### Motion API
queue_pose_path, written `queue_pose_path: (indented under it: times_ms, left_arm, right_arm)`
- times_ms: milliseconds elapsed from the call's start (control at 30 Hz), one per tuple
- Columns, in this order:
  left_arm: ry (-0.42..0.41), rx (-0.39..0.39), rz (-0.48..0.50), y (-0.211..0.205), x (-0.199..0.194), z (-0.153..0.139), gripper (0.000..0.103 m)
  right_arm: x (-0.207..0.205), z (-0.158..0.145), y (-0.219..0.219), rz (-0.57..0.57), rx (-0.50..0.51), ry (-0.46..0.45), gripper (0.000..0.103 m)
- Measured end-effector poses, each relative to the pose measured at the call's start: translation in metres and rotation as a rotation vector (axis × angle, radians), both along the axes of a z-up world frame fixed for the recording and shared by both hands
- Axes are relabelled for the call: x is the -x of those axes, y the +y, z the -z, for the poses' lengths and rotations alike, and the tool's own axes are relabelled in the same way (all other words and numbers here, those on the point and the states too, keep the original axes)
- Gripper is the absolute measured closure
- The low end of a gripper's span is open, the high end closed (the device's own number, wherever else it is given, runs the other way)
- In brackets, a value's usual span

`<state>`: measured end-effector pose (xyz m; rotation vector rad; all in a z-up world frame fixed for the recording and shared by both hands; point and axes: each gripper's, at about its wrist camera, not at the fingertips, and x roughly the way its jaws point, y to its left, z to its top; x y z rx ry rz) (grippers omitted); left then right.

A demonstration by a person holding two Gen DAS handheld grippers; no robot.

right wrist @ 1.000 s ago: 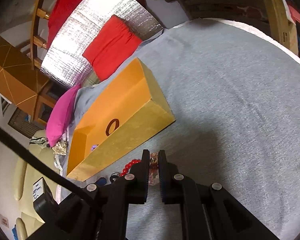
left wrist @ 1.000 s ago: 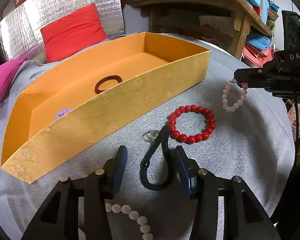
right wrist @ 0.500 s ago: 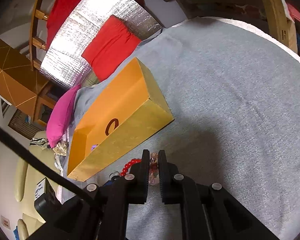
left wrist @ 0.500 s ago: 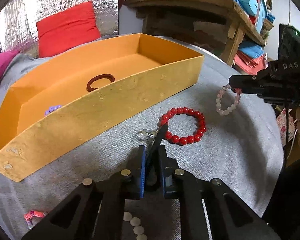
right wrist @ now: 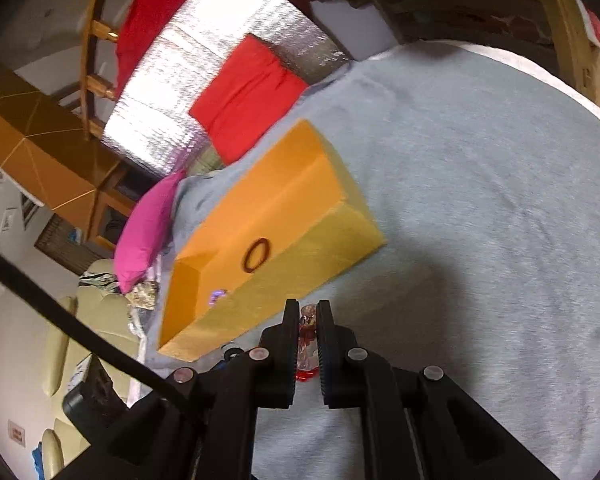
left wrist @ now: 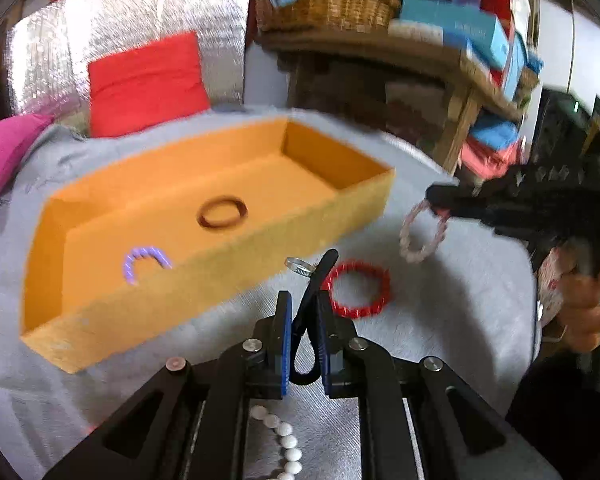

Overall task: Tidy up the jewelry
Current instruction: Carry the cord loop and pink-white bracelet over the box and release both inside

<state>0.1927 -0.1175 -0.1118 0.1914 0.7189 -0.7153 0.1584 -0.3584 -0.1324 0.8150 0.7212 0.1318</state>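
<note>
White beads (left wrist: 286, 442): a strand lies nearest on the grey worktop (left wrist: 440, 352), under the left tongs.
Left tongs (left wrist: 302, 312): clamped on a black strap loop (left wrist: 314, 292) whose far end carries a metal ring (left wrist: 298, 267).
Red bracelet (left wrist: 358, 289): flat on the worktop, just right of the strap.
Right tongs (right wrist: 308, 312): closed on a pale pink bead bracelet (left wrist: 422, 236) that dangles above the worktop, right of the box.
Orange box (left wrist: 204, 280): farther left, holding a purple bead bracelet (left wrist: 146, 262) and a brown ring-shaped band (left wrist: 222, 213).
</note>
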Motion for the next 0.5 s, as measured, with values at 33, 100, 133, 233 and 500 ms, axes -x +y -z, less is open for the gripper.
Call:
queue_pose_path:
  times_ms: [33, 100, 133, 233, 500]
  left_arm:
    - [-0.019, 0.019, -0.012, 0.007, -0.001, -0.009, 0.091]
    - [-0.028, 0.053, -0.047, 0.021, -0.01, -0.028, 0.091]
    - [-0.028, 0.057, -0.062, 0.024, -0.015, -0.034, 0.091]
    - [-0.062, 0.01, -0.141, 0.037, -0.043, -0.056, 0.091]
    - [0.018, 0.002, -0.233, 0.045, -0.11, -0.034, 0.091]
  right_arm:
    - [0.0, -0.005, 0.003, -0.003, 0.004, -0.024, 0.094]
    - [-0.002, -0.016, 0.01, -0.007, 0.016, -0.078, 0.094]
    - [-0.003, -0.022, 0.013, -0.008, 0.018, -0.107, 0.094]
    - [-0.014, -0.039, 0.018, -0.006, 0.026, -0.177, 0.094]
    - [-0.089, -0.056, 0.036, 0.032, 0.092, -0.17, 0.094]
